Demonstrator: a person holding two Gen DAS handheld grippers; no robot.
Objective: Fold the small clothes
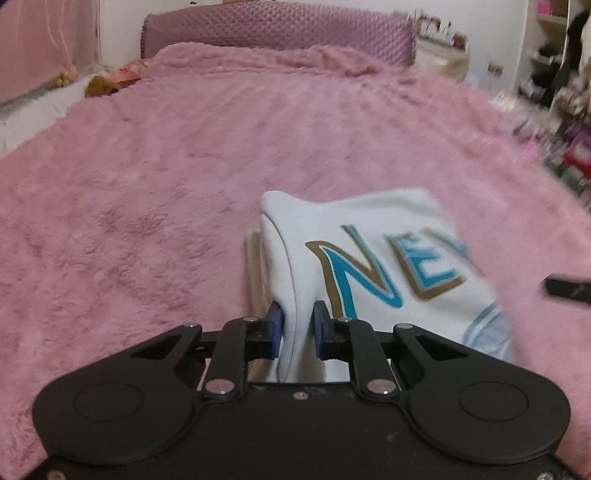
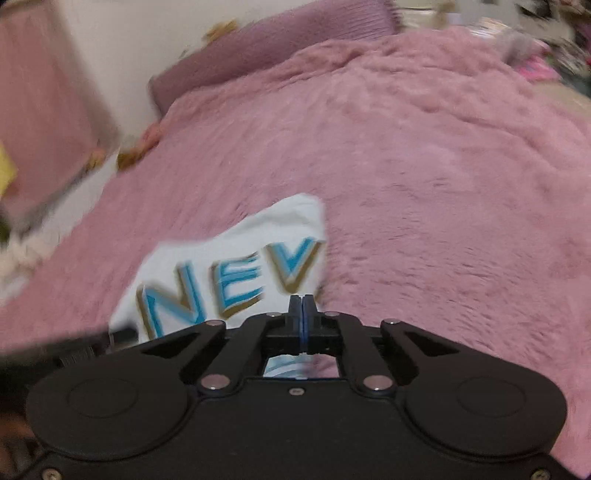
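Blue-padded fingers of the left gripper (image 1: 297,325) are clamped on a bunched edge of the white shirt (image 1: 388,266). Fingers of the right gripper (image 2: 303,314) are pressed together at the opposite edge, probably pinching it. Between them the shirt stretches sideways, low over the pink bed cover (image 1: 166,184).

Home bedroom: pink fluffy bedspread (image 1: 184,166), padded headboard (image 1: 277,33), cluttered shelves (image 1: 554,74).
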